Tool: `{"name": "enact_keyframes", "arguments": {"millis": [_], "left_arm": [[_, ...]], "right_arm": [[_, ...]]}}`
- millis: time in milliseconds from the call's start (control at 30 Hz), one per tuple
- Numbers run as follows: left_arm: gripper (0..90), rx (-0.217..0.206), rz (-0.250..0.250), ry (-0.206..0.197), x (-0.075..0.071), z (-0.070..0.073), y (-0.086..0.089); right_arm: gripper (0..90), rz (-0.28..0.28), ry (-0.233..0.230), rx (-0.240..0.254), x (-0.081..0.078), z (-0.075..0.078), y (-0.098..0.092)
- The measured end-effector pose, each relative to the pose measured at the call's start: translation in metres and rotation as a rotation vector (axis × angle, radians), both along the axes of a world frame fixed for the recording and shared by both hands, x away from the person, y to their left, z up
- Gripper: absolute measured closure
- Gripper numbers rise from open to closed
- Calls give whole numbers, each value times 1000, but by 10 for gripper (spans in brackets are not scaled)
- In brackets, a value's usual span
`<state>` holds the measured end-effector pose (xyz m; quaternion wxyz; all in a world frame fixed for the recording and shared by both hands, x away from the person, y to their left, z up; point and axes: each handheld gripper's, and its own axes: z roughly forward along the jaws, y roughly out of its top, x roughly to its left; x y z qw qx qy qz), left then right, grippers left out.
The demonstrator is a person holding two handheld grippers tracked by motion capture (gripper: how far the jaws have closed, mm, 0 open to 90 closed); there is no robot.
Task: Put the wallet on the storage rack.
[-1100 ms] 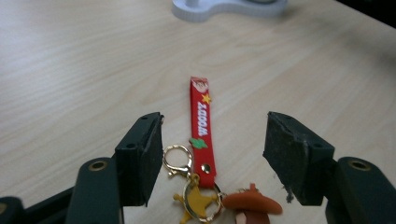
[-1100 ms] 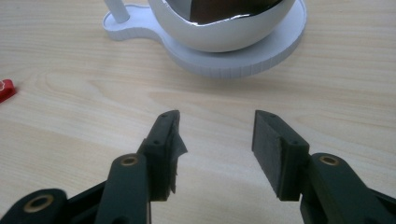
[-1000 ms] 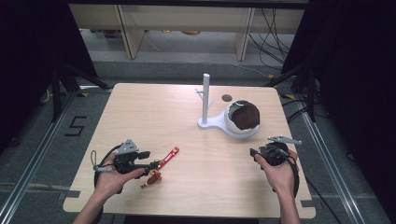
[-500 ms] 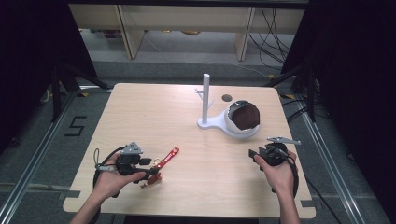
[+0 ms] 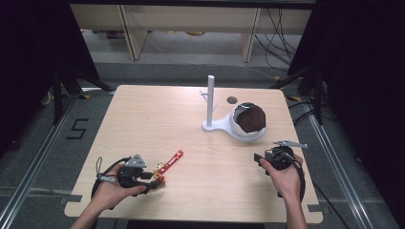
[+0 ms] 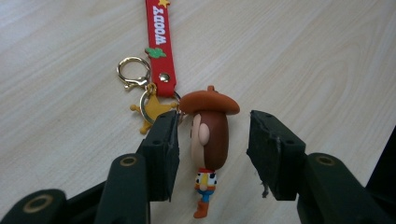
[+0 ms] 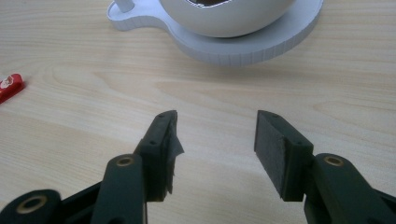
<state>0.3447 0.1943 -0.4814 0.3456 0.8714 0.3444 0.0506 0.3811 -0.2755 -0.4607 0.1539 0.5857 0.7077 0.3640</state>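
Your left gripper had been closing its fingers around the keychain on the bench, pads not yet pressing its head. It looked light and rubbery; the head suited gripping. Your right gripper gaped empty.

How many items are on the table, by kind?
Woody keychain: 1
White stand with post and bowl: 1
Tongs, left and right: 2
Total: 4

High view overhead; gripper views near table
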Motion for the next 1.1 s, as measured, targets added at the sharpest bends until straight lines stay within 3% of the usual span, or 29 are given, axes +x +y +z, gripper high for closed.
{"name": "enact_keyframes", "arguments": {"millis": [67,167,200,400,533,567,667,800,833,900,1100], "left_arm": [[526,11,-5,11,-1,-1,-1],[531,22,-14,18,-1,-4,-1],[532,30,-18,18,-1,-5,-1],[534,58,-33,28,1,-8,-1],[538,64,-23,30,1,-10,-3],[539,107,-67,40,3,-9,-1],[539,116,-79,38,4,-11,-2],[547,119,-78,41,4,-14,-4],[551,121,-82,38,5,-15,-4],[561,118,-82,40,5,-16,-5],[584,136,-88,43,6,-14,-7]], "right_arm": [[497,11,-16,-4,1,-2,-2],[496,-19,1,9,1,-2,0],[496,1,-2,22,1,-2,-1],[495,-14,11,9,1,-3,-1],[493,2,-8,-5,1,-5,-2],[493,-1,-3,2,1,-5,-2],[492,-38,36,42,-1,-3,2],[492,-58,55,39,-1,-3,3],[492,-25,30,23,1,-4,-1],[491,-13,16,15,1,-6,-1],[489,-11,24,17,2,-6,-2]]}}
